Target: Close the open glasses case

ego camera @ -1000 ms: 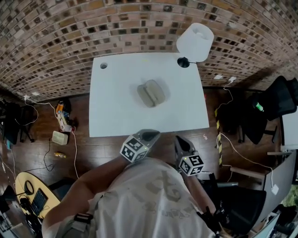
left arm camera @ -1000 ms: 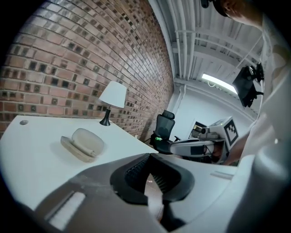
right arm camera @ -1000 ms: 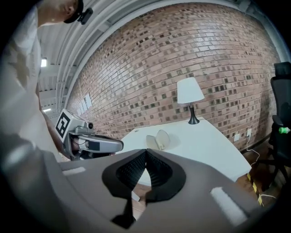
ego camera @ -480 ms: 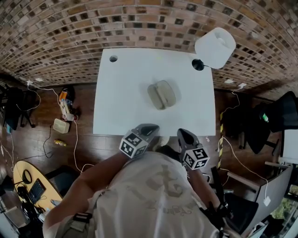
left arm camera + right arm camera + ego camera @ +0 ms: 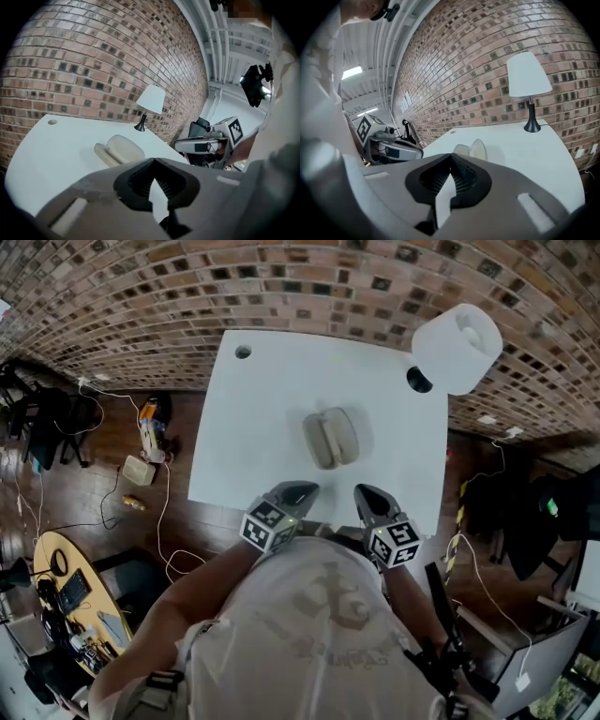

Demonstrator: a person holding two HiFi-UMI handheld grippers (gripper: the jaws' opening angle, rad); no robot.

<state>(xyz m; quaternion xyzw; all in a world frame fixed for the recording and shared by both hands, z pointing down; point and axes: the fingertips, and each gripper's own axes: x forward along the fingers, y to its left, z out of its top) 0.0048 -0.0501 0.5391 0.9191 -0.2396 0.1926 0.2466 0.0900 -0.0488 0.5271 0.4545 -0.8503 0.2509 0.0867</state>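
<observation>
Grippers: we hold left gripper (image 5: 298,489) and right gripper (image 5: 366,493) at the table (image 5: 244,446) near edge, both jaws closed on nothing.
Glasses case (image 5: 330,437): open mid-table; gripper views alone show its lid raised.
Lamp (image 5: 457,348): far right corner.

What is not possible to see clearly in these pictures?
- Inside of the glasses case: too small in head view, seen from a low side angle in both gripper views.
- Lamp base: partly under the shade, head view.
- Items on the yellow round table: too small, head view.
</observation>
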